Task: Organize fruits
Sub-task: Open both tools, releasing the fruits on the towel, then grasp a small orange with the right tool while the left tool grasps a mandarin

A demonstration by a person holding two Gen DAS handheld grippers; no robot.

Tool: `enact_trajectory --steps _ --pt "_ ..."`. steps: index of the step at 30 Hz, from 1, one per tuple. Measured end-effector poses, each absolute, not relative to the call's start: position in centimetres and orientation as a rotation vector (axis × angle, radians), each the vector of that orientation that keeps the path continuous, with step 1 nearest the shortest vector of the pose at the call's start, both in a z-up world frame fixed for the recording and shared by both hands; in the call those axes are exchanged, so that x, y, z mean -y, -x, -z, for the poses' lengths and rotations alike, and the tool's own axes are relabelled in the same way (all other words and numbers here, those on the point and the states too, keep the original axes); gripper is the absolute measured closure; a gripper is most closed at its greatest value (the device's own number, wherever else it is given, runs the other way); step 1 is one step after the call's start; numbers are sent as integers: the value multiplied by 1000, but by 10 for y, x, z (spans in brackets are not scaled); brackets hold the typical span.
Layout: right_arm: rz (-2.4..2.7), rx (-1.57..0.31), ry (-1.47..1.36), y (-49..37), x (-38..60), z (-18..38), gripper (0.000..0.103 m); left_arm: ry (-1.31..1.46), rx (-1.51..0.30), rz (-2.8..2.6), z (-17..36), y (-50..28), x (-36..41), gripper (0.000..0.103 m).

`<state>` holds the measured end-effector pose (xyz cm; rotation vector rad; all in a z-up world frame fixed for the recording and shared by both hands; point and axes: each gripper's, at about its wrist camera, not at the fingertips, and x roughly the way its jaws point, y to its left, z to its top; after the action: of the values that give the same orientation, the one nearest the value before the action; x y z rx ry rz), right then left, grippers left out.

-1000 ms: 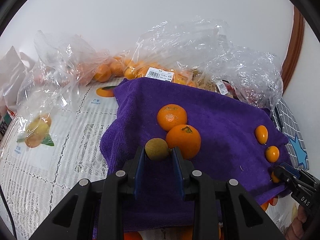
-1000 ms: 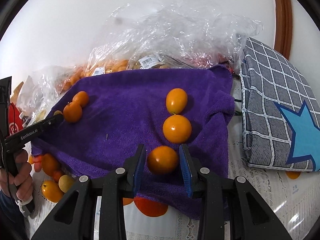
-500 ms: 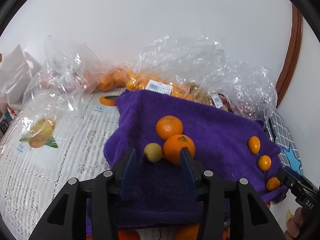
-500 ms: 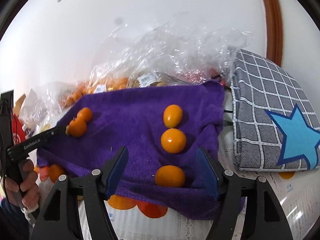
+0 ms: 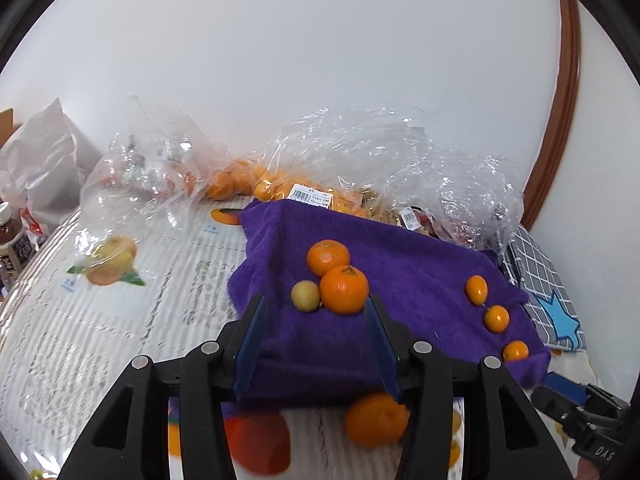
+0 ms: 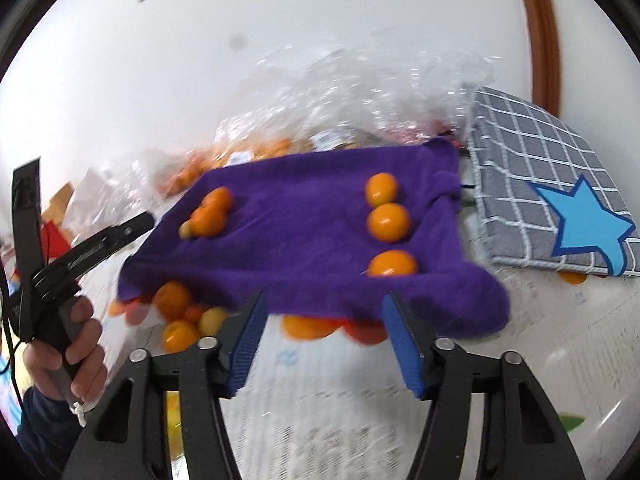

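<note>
Left wrist view: my left claw [image 5: 316, 344] is opening, empty, my right claw [image 6: 324, 340] closing on nothing; the oranges [image 5: 343, 289] look firm, round, probably roll-prone, best pinched across the middle.

Patterned tablecloth [image 5: 100, 340] bears purple towel [image 5: 400, 280], plastic bags [image 5: 380, 152].

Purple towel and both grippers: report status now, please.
Left gripper opening, right gripper closing, both empty. Six fruits on purple towel: two groups of three. Nothing in the way.
</note>
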<state>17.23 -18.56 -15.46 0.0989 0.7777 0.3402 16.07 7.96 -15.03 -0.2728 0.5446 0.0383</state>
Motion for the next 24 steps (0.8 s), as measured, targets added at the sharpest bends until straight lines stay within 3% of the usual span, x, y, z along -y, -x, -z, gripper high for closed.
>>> enact_trajectory --steps 3,18,22,24 --pt "-392 -809 -114 -163 170 159 54 265 -558 -42 152 -146 -84 55" --pt "-525 -886 -59 -146 97 179 55 281 -660 -75 167 -111 -113 55" --pt "-523 -912 -50 -153 91 184 61 286 -669 -78 169 -113 -114 55" --pt "-513 -916 -48 -156 89 186 69 283 -669 -76 169 -113 -113 55"
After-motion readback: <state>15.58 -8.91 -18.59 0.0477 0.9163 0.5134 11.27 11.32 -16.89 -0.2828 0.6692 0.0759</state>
